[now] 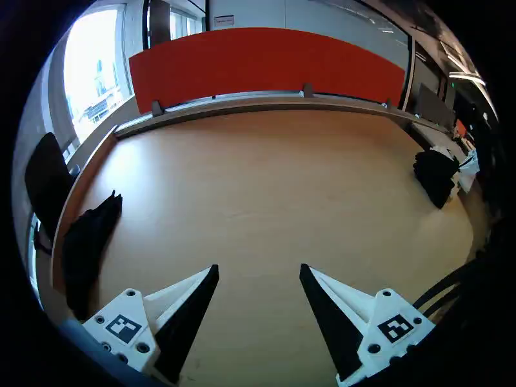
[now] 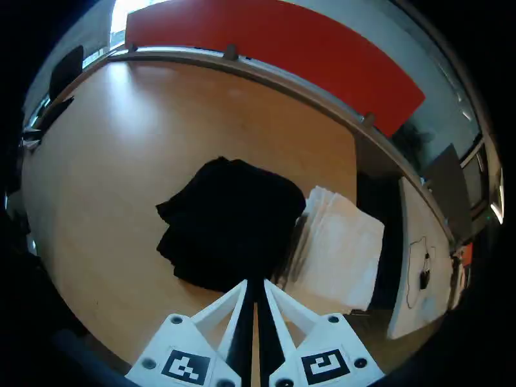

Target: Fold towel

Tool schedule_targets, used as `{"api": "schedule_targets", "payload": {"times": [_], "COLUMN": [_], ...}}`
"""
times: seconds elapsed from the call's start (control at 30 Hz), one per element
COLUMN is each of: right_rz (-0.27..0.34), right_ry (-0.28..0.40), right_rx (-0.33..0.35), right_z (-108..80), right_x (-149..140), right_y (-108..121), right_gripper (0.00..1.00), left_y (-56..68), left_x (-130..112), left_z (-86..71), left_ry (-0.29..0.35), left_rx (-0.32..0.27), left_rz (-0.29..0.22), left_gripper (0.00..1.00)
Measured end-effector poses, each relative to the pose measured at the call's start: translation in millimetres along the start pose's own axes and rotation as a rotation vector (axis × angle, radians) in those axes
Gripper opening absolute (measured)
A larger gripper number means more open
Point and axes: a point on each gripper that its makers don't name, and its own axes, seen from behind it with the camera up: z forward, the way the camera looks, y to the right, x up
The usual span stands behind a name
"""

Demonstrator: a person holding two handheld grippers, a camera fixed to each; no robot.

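**Left claw open over bare wood, right claw closed at the edge of a black towel**

In the left gripper view, a black chair (image 1: pixel 45 180) stood far to the left of the left claw (image 1: pixel 258 267), beyond the edge of the surface (image 1: pixel 271 187). Nearer in, a limp black cloth (image 1: pixel 90 248) lay slumped along that left edge, its top drawn up to a soft point. The claw itself stood open, its two wedge-shaped fingers (image 1: pixel 187 309), white with black inner faces, well apart with nothing between them. Under and ahead of it lay smooth, pale wood with a faint sheen. Straight ahead, along the far edge, ran a long matte red panel (image 1: pixel 271 64) with a curved top. Far to the right of the claw sat a crumpled dark bundle (image 1: pixel 437 174).

In the right gripper view, the same smooth wood spread out to the left of the right claw (image 2: pixel 256 282). This claw was closed, its fingers nearly meeting along a thin slit. Just ahead of the tips lay the black towel (image 2: pixel 229 222), a loose, rumpled heap with an uneven outline, its near edge touching them. Whether any fabric was pinched could not be told. Ahead and to the right, touching the black heap, lay the white towels (image 2: pixel 338 251), a flat, squared stack with layered edges, near the right edge of the surface.
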Motion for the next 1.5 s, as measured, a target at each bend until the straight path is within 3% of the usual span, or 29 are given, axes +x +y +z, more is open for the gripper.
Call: {"api": "schedule_targets", "payload": {"times": [1.0,1.5], "right_rz": [0.136,0.163], "right_ry": [-0.139,-0.126], "right_rx": [-0.070,-0.087], "right_z": [41.3,43.9], "right_x": [-49.5,-47.9], "right_y": [14.5,15.9], "right_gripper": [0.04,0.06], "left_y": [-8.5,-7.5], "left_x": [-4.9,-3.9], "left_z": [-7.4,-7.4], "left_ry": [-0.008,-0.009], "left_rx": [0.024,0.023], "left_rz": [0.003,0.007], "left_gripper": [0.93,0.93]}}
